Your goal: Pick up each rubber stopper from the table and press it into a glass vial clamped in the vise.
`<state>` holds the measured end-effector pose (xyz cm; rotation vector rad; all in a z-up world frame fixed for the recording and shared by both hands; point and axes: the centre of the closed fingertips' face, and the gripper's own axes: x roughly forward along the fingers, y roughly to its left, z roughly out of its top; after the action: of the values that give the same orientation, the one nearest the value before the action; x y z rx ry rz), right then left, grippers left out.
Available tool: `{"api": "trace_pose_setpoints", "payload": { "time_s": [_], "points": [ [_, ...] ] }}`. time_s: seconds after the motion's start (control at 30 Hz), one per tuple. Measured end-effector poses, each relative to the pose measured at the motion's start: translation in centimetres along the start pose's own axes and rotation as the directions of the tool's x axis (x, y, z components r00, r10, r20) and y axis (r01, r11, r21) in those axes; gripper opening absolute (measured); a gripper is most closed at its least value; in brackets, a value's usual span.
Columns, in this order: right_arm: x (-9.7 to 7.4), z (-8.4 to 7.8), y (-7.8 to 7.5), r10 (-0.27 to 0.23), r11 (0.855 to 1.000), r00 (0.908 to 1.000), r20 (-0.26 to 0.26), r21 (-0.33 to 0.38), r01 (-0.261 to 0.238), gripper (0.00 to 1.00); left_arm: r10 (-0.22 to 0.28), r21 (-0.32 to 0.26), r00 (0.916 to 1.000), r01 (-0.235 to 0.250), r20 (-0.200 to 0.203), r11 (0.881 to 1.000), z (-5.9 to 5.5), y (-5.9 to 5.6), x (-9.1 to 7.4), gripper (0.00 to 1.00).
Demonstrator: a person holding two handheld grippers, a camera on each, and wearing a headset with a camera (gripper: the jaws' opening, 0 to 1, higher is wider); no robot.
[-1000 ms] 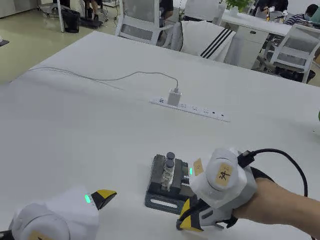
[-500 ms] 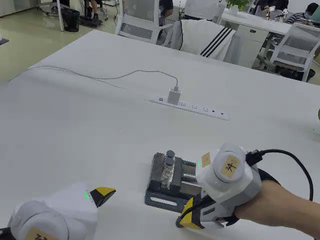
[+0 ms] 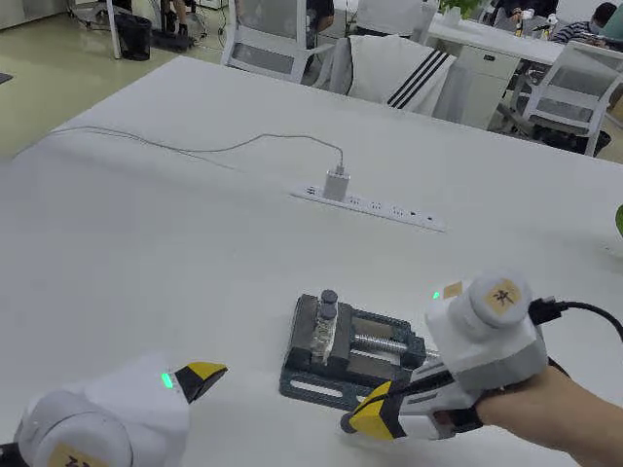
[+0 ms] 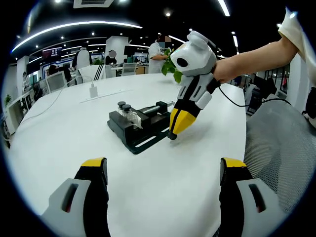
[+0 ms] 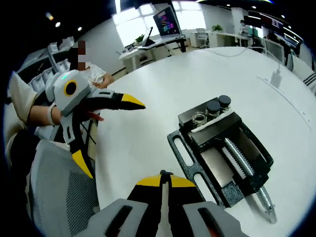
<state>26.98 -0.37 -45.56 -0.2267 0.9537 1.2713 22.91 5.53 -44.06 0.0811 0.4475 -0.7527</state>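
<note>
A black vise (image 3: 346, 352) stands on the white table (image 3: 146, 243) and clamps a row of glass vials (image 3: 324, 324). Two vials carry dark stoppers (image 5: 219, 103); the third (image 5: 199, 118) looks unstoppered. My right gripper (image 3: 358, 422) lies low at the vise's front corner, tips down near the tabletop. Its jaws are shut, and a small dark piece, seemingly a rubber stopper (image 5: 165, 173), sits at the tips (image 4: 172, 135). My left gripper (image 4: 163, 170) hovers open and empty, well left of the vise (image 4: 140, 126); one yellow fingertip (image 3: 201, 375) shows in the head view.
A white power strip (image 3: 375, 207) with a plugged charger (image 3: 337, 184) and its cable (image 3: 195, 151) lies across the table behind the vise. Office chairs (image 3: 263, 49) and a draped jacket (image 3: 399, 73) stand beyond the far edge.
My right hand has swung out to the right and tilted flatter, uncovering the vise; its tips stay near the vise's front corner. The left gripper has barely moved.
</note>
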Motion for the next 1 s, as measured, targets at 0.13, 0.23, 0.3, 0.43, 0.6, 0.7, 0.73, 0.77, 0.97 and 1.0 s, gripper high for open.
{"api": "trace_pose_setpoints", "payload": {
  "time_s": [0.13,0.23,0.3,0.43,0.6,0.7,0.73,0.77,0.97,1.0],
  "points": [
    [-1.1,1.5,0.8,0.047,0.988,0.991,0.125,0.14,-0.065,0.0,-0.005,0.015,0.9999,0.005,0.011,1.0,0.6,-0.1,0.0,0.92],
    [-1.8,2.2,1.2,0.073,0.97,0.9779,0.196,0.215,-0.116,0.0,-0.011,0.032,0.9996,0.01,0.028,0.999,1.4,-0.2,0.0,0.89],
    [-2.2,2.7,1.3,0.081,0.949,0.9654,0.248,0.277,-0.151,0.0,-0.022,0.048,0.9992,0.02,0.035,0.999,1.9,-0.3,0.1,0.86],
    [-2.9,3.3,2.1,0.11,0.902,0.9405,0.322,0.366,-0.231,0.0,-0.033,0.083,0.9979,0.029,0.055,0.996,3.1,-0.3,0.4,0.82],
    [-3.8,4.4,3.1,0.137,0.806,0.8862,0.443,0.47,-0.36,0.0,-0.048,0.103,0.9949,0.038,0.089,0.994,4.6,-0.5,0.5,0.73],
    [-4.1,4.4,3.2,0.135,0.758,0.8683,0.477,0.515,-0.401,0.0,-0.07,0.111,0.992,0.059,0.105,0.992,5.2,-0.9,0.7,0.64],
    [-4.1,4.4,3.3,0.136,0.751,0.8657,0.482,0.52,-0.407,0.0,-0.074,0.114,0.9911,0.061,0.111,0.992,5.3,-1.0,0.7,0.61],
    [-4.2,4.3,3.3,0.13,0.724,0.8607,0.492,0.547,-0.422,0.0,-0.081,0.118,0.9898,0.067,0.118,0.991,5.6,-1.2,0.8,0.59],
    [-5.0,4.6,3.6,0.124,0.485,0.7973,0.591,0.665,-0.568,0.0,-0.103,0.126,0.985,0.085,0.139,0.988,6.3,-1.9,1.2,0.43],
    [-5.2,4.6,4.0,0.144,0.443,0.7791,0.61,0.664,-0.602,0.0,-0.108,0.132,0.9832,0.089,0.147,0.987,6.5,-2.0,1.3,0.41]
  ]
}}
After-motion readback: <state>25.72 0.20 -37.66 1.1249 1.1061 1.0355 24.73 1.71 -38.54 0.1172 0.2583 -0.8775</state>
